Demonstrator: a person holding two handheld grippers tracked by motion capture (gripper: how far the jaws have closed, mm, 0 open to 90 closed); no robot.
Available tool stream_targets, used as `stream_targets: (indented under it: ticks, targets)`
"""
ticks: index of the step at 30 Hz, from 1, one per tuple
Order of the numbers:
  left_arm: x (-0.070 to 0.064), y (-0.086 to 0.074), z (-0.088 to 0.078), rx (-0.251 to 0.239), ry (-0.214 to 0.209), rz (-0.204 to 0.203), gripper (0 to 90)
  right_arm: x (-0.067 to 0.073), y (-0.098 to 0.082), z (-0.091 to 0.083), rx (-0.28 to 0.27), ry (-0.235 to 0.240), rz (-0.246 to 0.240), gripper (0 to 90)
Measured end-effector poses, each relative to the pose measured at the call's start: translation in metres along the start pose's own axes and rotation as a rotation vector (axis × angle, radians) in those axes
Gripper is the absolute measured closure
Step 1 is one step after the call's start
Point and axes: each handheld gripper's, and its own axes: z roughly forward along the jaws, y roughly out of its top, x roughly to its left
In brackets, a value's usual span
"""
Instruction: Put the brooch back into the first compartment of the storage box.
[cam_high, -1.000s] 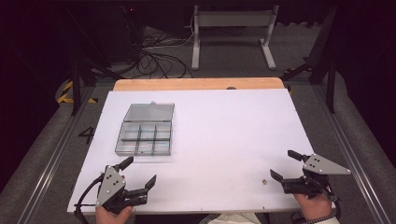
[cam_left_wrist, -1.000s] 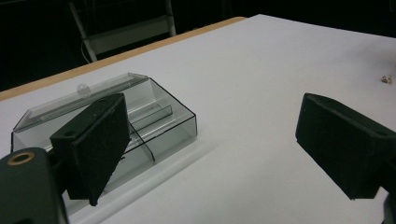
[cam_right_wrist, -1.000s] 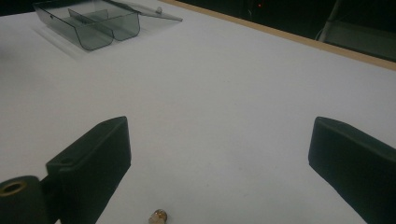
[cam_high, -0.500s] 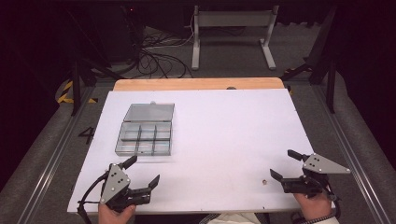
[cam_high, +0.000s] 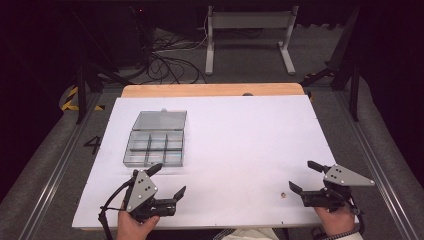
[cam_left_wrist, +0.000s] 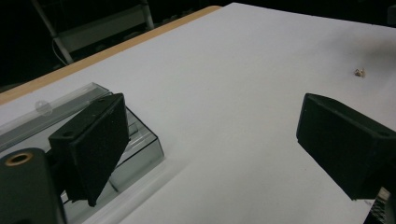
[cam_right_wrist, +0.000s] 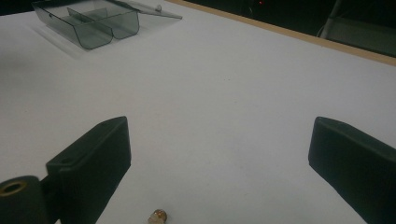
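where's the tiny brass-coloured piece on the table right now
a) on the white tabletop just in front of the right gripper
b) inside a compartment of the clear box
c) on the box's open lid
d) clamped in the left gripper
a: the small brass piece lies bare on the white tabletop just ahead of the open right gripper, far from the clear box, and the left gripper is open and holds nothing.

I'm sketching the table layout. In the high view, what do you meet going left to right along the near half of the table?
Left gripper → clear compartment box, lid open, slightly farther back → small brass piece → right gripper.
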Motion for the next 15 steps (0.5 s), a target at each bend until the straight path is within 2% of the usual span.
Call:
stream_targets:
  ticks: [5, 15]
  targets:
    - [-0.007, 0.009, 0.011, 0.020, -0.032, 0.014, 10.2, 0.000, 0.000, 0.000, 0.001, 0.004, 0.003, 6.5]
    - [-0.017, 0.020, 0.024, 0.023, -0.082, 0.011, 10.7, 0.000, 0.000, 0.000, 0.004, 0.006, 0.001, 6.5]
